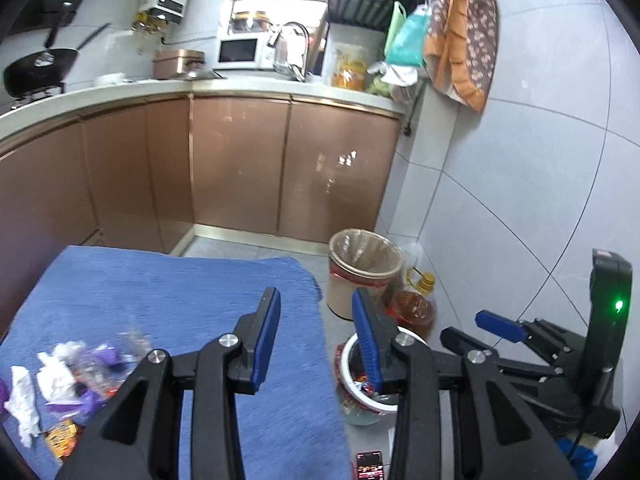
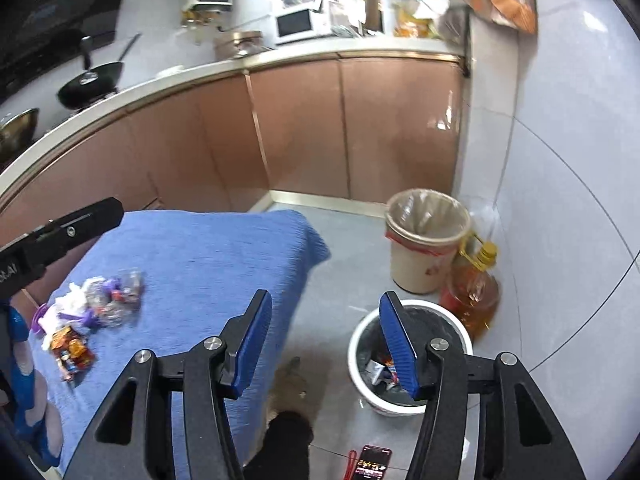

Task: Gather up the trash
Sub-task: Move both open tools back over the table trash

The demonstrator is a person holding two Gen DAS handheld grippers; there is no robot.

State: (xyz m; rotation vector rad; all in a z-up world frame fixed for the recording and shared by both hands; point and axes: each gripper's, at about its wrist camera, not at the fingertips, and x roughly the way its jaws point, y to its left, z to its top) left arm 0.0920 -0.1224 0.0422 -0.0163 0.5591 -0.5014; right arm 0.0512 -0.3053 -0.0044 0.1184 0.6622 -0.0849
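Note:
A pile of trash (image 1: 72, 376), made of white tissues, clear plastic and purple and orange wrappers, lies on the blue-clothed table (image 1: 180, 280). The right wrist view shows the same trash (image 2: 100, 300) at the table's near left. My left gripper (image 1: 316, 336) is open and empty, raised over the table's right edge. My right gripper (image 2: 326, 340) is open and empty too, between the table edge and a white bin (image 2: 354, 354) on the floor. That white bin (image 1: 349, 354) has a dark liner with several wrappers inside. The right gripper's fingers (image 1: 500, 326) show at the right of the left wrist view.
A beige bin (image 2: 416, 272) with a clear liner stands by the wall, an oil bottle (image 2: 476, 292) beside it. A phone (image 2: 374, 462) lies on the floor near a person's foot (image 2: 294, 380). Brown cabinets (image 1: 240, 168) and a cluttered counter lie beyond.

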